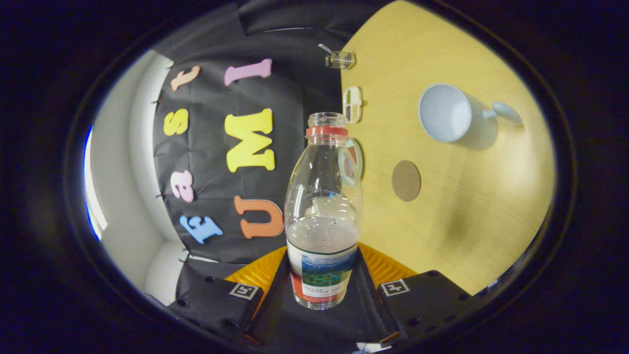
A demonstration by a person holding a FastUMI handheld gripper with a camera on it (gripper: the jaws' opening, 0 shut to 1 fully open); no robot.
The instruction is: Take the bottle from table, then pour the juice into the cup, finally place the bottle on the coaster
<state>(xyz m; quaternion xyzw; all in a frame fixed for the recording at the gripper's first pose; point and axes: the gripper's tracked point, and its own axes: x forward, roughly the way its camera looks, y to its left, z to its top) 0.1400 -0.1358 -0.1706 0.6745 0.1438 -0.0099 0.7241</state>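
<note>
Gripper view: the tool is clamped on the bottle, both fingers pressing its labelled lower part from either side, and the uncapped bottle, holding clear liquid in its lower half, stands along the fingers with the whole scene rolled sideways. Beyond the bottle the wooden worktop carries a round brown coaster, and farther on an empty pale cup with its mouth towards the camera, well apart from the coaster. At the worktop's far edge sit a small clear box and a small divided container.
</note>
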